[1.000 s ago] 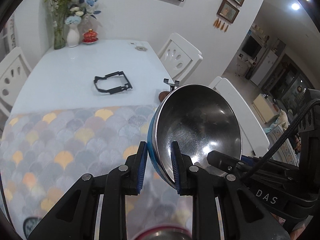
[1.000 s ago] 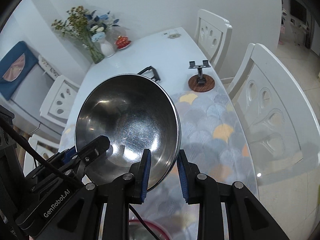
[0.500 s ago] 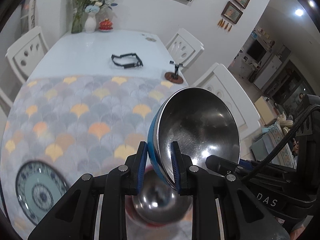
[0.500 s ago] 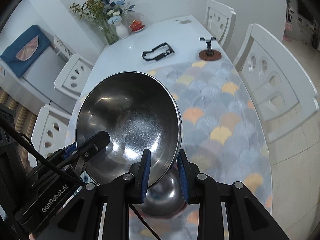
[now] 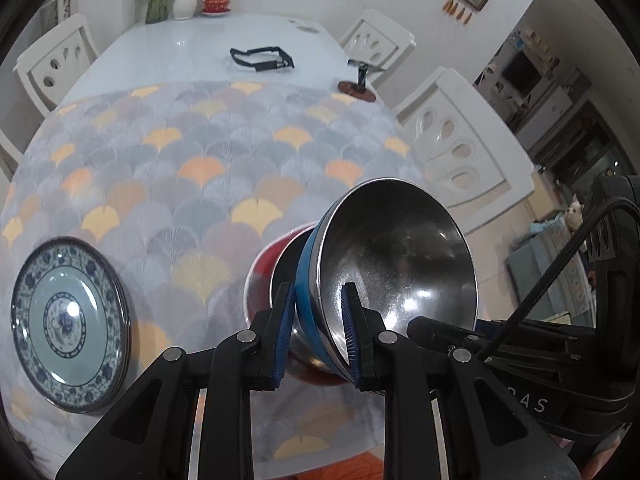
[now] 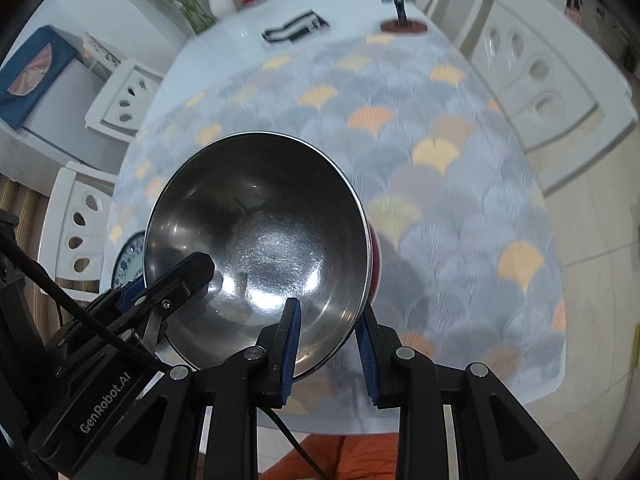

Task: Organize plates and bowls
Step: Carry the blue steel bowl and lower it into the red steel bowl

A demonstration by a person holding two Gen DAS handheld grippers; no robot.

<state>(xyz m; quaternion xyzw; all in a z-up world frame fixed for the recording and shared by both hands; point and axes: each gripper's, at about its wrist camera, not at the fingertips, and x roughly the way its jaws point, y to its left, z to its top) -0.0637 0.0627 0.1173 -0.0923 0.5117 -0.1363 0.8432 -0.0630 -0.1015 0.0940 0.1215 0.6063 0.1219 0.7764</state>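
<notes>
Your left hand-held gripper (image 5: 316,330) and right hand-held gripper (image 6: 329,344) both clench the tilted, shiny steel, blue-skinned bowl (image 5: 394,264) by its rim.

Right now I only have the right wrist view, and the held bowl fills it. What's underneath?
Observer: A red bowl, steel inside, stands on the cloth just behind the held bowl's lower edge.
Operator: Is the plate clear of it?
Observer: Yes. The plate lies flat on the cloth, apart from the red bowl, on the left side of the left wrist view.
Operator: How's the left grip?
Observer: The left gripper pinches the rim, one pad inside, one on the blue outer wall.
</notes>
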